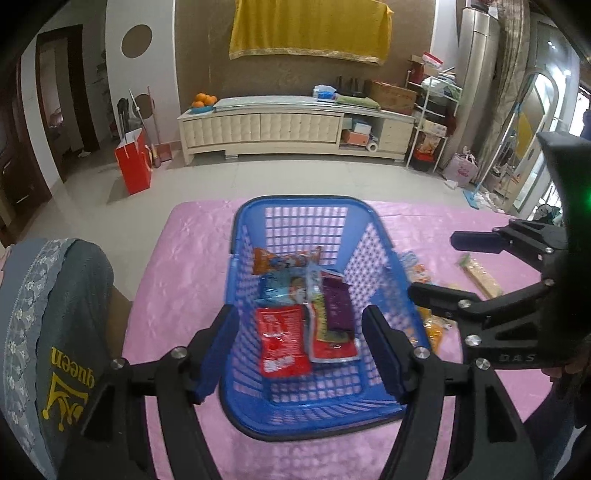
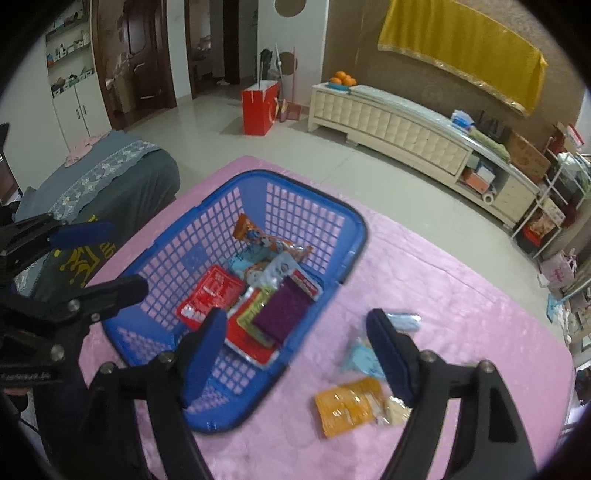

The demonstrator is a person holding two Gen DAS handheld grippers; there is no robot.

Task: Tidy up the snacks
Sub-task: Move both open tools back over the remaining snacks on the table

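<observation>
Both grippers (image 1: 301,349) (image 2: 297,354) agape over blue basket (image 1: 236,236) (perhaps six snacks inside)

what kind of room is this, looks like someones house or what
Most likely a living room in a home. A long cream TV-style cabinet stands against the wall with a bowl of oranges on it, a yellow cloth hangs above, and the blue basket sits on a pink-covered table.

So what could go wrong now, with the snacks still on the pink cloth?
The orange packet lies flat on the smooth pink cloth, so the open right gripper might slide it instead of lifting it. The blue basket is light and sits close by, so a finger could bump its rim and shove it. The small blue packets overlap, so two might come up together.
</observation>
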